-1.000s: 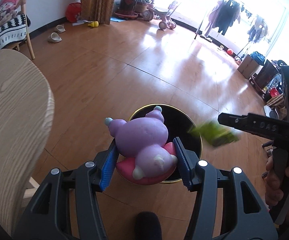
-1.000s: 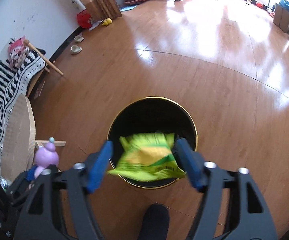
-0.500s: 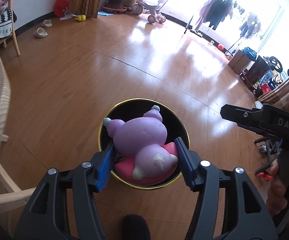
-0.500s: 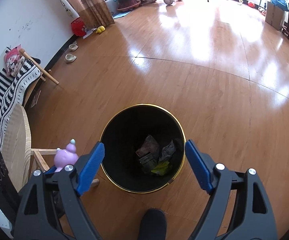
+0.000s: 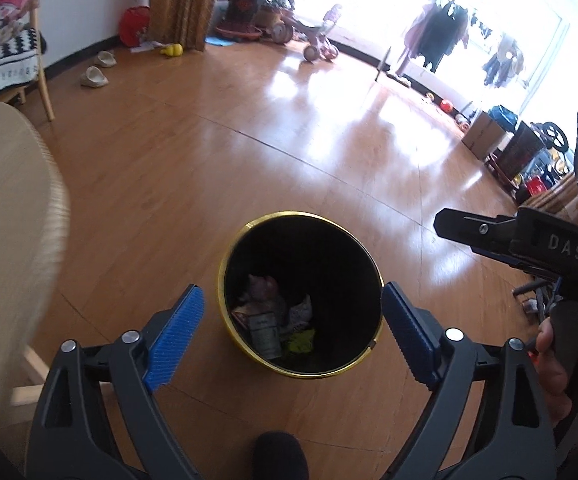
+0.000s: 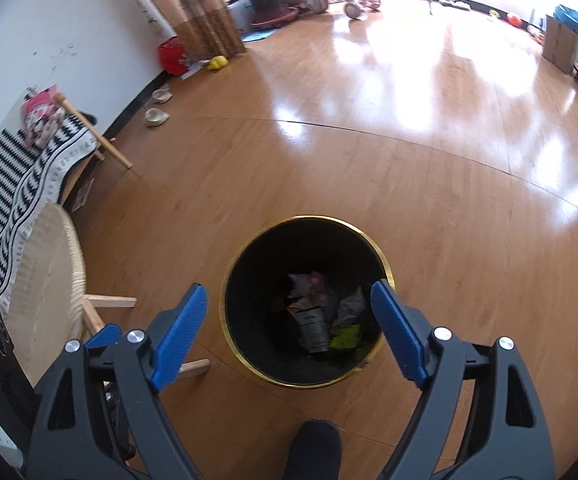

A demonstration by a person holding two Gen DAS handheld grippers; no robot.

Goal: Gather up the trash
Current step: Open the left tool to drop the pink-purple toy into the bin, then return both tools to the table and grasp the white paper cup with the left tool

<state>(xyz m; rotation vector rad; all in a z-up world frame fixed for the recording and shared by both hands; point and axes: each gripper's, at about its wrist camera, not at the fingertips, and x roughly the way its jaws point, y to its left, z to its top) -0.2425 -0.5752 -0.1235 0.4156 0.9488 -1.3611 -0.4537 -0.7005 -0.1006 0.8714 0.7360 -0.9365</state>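
Observation:
A black bin with a gold rim stands on the wooden floor. My left gripper hangs just above it, its jaws opening wide with nothing between the blue pads. The purple plush toy lies inside the bin on crumpled wrappers, near a yellow-green packet. My right gripper is also above the bin, open and empty, with the toy and the packet visible below. One finger of the right gripper reaches in from the right of the left wrist view, held by a hand.
A pale round wooden table stands close to the left of the bin, with its legs showing. A chair with a striped blanket and slippers sit by the wall. A tricycle and boxes are far off.
The left gripper opened and the purple toy dropped out of it into the bin. The yellow-green packet fell from the right gripper into the bin, and that gripper spread wider.

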